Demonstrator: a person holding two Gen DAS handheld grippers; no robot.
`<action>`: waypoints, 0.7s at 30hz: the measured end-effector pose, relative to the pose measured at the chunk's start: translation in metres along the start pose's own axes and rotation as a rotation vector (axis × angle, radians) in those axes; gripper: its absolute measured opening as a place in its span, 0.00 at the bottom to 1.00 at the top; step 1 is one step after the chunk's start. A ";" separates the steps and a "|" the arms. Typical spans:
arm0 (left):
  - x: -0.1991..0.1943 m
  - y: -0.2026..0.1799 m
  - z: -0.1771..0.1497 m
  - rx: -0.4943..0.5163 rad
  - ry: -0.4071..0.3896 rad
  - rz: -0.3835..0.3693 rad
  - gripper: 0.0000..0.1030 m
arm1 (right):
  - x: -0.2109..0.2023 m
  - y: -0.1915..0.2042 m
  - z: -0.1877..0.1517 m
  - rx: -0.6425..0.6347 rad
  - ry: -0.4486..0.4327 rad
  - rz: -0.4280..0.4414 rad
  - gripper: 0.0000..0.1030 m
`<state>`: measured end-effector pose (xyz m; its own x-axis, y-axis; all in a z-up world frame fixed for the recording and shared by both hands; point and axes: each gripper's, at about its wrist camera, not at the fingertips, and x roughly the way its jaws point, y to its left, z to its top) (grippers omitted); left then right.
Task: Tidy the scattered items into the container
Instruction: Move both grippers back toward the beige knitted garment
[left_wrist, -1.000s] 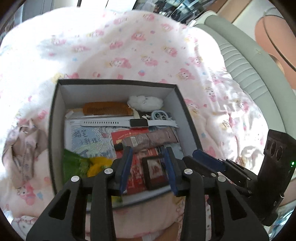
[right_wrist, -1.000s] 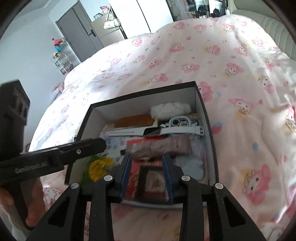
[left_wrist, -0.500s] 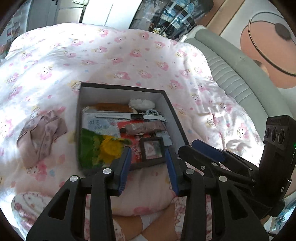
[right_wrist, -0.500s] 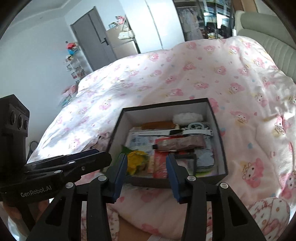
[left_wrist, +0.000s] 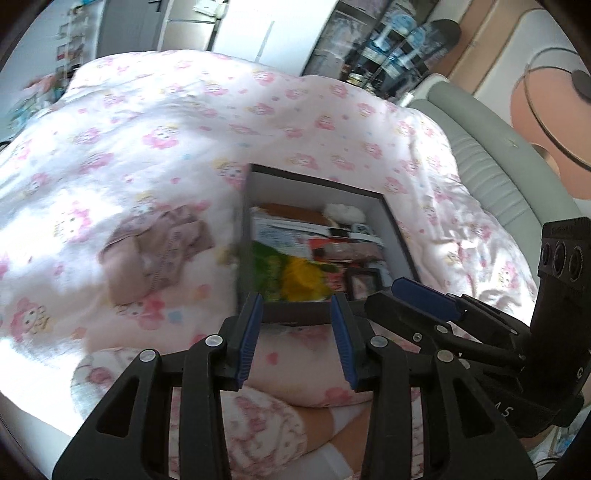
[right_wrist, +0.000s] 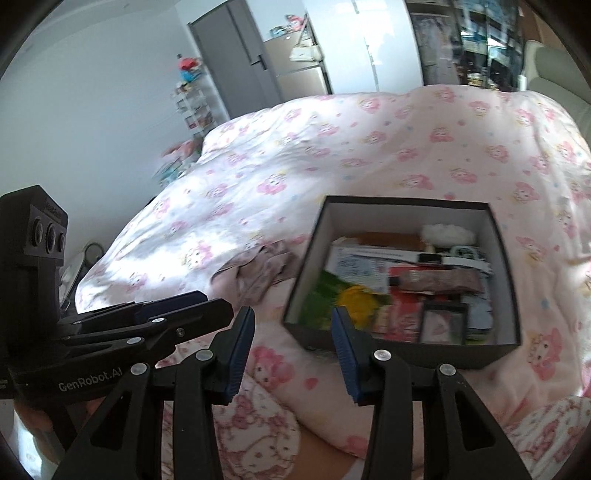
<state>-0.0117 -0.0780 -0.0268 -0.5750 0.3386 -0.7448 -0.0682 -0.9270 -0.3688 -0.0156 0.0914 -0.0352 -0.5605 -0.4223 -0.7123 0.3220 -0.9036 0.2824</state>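
A dark box (left_wrist: 303, 317) with white inner walls sits on the pink flowered quilt (left_wrist: 184, 122). It holds a yellow and green item (left_wrist: 295, 275), a small framed picture (left_wrist: 364, 282), a white watch, a comb and other bits. A crumpled pinkish-brown cloth (left_wrist: 159, 251) lies on the quilt left of the box. My left gripper (left_wrist: 296, 306) hovers open and empty before the box's near wall. In the right wrist view, my right gripper (right_wrist: 293, 321) is open and empty, near the front left corner of the box (right_wrist: 406, 350), with the cloth (right_wrist: 258, 269) beyond.
A grey padded headboard (left_wrist: 498, 147) runs along the right of the bed. A grey door (right_wrist: 236, 66) and a shelf rack (right_wrist: 192, 107) stand beyond the far end. The person's pyjama-clad legs (left_wrist: 266, 417) are below the grippers. The quilt drops off at the left.
Both grippers have drawn back and up from over the box, which now looks smaller and farther. The cloth has come into view. The right jaws stand wider than a second ago.
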 end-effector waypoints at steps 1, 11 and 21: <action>-0.002 0.007 -0.001 -0.011 -0.003 0.010 0.37 | 0.005 0.005 0.001 -0.008 0.008 0.006 0.38; -0.003 0.095 -0.009 -0.177 -0.006 0.110 0.40 | 0.078 0.058 0.008 -0.057 0.094 0.110 0.38; 0.035 0.207 -0.007 -0.334 0.073 0.145 0.42 | 0.190 0.084 0.013 -0.050 0.265 0.094 0.38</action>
<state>-0.0397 -0.2571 -0.1331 -0.4986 0.2295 -0.8359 0.2868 -0.8663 -0.4089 -0.1048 -0.0658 -0.1389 -0.3100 -0.4648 -0.8293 0.4038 -0.8541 0.3278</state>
